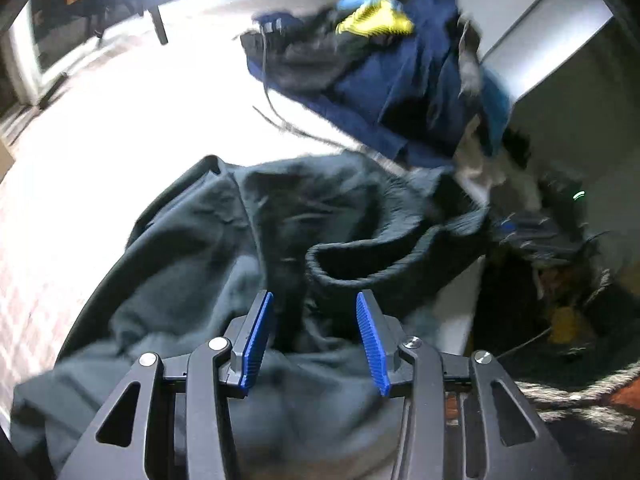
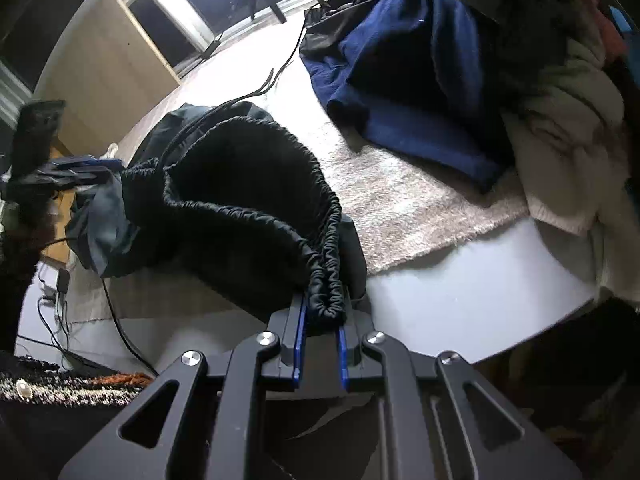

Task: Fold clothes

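A dark garment with an elastic waistband (image 2: 248,200) lies bunched on the pale cloth-covered table (image 2: 420,208). My right gripper (image 2: 322,320) is shut on the gathered waistband at the garment's near right end. In the left wrist view the same dark garment (image 1: 224,248) spreads under my left gripper (image 1: 316,312), which is open just above the cloth, its blue pads (image 1: 256,340) either side of a fold. The left gripper (image 2: 76,176) also shows in the right wrist view at the garment's far left end.
A pile of clothes, navy (image 1: 400,80), black and yellow (image 1: 376,20), sits at the back of the table; navy (image 2: 408,72) and cream pieces (image 2: 568,152) show in the right wrist view. A table edge (image 2: 460,300) runs near the right gripper. Cables (image 2: 116,320) trail on the floor.
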